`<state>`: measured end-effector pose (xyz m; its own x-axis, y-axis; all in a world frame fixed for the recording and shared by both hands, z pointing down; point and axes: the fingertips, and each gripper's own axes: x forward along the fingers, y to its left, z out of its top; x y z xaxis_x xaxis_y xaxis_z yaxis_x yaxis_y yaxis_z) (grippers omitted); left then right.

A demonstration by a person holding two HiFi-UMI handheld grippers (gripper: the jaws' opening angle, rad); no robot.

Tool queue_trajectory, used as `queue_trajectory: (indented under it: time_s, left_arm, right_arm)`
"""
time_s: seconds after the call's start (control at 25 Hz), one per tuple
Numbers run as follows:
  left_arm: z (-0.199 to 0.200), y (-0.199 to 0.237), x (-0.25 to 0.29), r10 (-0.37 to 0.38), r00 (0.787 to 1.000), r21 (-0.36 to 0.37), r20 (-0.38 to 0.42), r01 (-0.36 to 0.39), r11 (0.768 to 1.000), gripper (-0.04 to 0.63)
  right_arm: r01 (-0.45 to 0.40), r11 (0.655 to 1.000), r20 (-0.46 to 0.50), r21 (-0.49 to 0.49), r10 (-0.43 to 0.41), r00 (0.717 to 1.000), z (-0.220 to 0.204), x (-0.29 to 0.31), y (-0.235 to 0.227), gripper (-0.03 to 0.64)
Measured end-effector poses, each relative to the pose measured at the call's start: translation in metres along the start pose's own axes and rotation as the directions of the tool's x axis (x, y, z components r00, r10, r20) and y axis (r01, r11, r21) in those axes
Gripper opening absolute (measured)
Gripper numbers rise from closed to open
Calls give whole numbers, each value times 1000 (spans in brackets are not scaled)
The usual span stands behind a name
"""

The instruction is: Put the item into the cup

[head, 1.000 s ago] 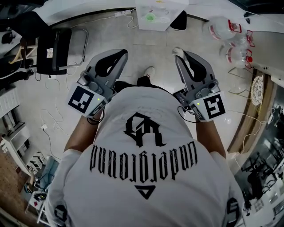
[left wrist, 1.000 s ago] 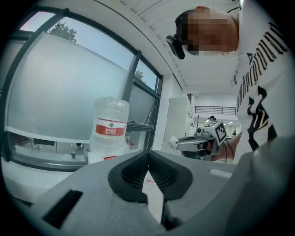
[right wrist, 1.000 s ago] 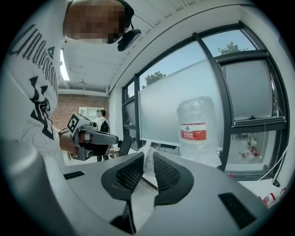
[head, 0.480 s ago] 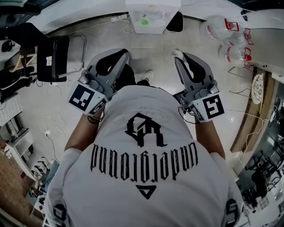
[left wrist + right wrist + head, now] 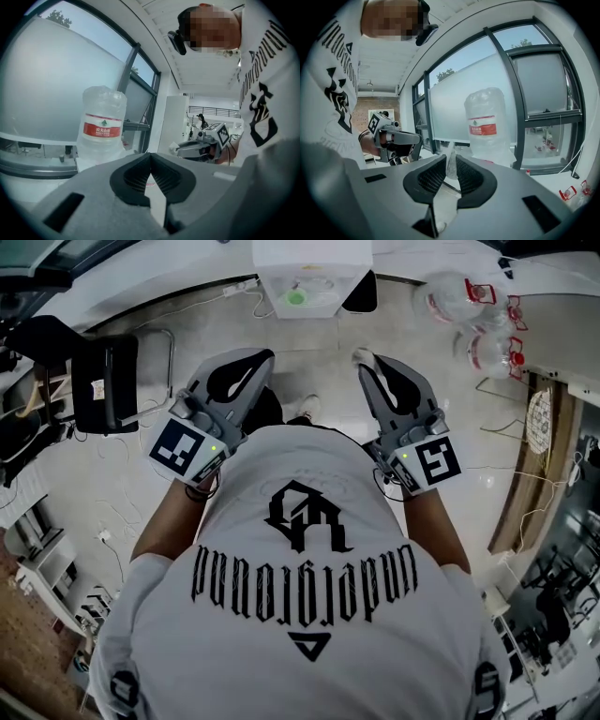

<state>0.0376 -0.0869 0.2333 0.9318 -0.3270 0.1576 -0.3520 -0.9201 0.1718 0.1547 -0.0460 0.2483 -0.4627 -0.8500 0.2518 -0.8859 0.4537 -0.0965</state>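
Nearest, the person's white T-shirt point(image 5: 300, 549) fills the lower head view, and both tools reach forward from the waist, about level, over the bare floor point(image 5: 309, 371). The left tool point(image 5: 265, 356) is closed, its tips meeting with nothing between them. The right tool point(image 5: 367, 364) grips the item point(image 5: 451, 166), a small whitish, half-clear, crumpled piece. It is pinched between the ribbed pads, with its long axis running along the jaws and its free end poking out past the tips. Farther ahead, well apart from both tools, stands a white surface point(image 5: 323, 251) with a small round green thing point(image 5: 296, 297) on it. This may be the cup, though it is too small to be sure. It lies forward of the right tool and off to that tool's left, closer to the left tool's line. Since the right tool has the item, the carry probably calls for a long reach forward and inward, the item's free end leading. Farthest off, a big clear water bottle point(image 5: 487, 124) with a red label stands before the window point(image 5: 543, 79).
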Motion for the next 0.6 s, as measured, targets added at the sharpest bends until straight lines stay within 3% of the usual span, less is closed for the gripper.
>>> queue_trajectory:
  time_s: [0.6]
  left_arm:
    - [-28,83,17,-50,997,-18,-66,49,999,14]
  right_arm:
    - [12,999,-98,44,-7,995,-33,97,-18,64]
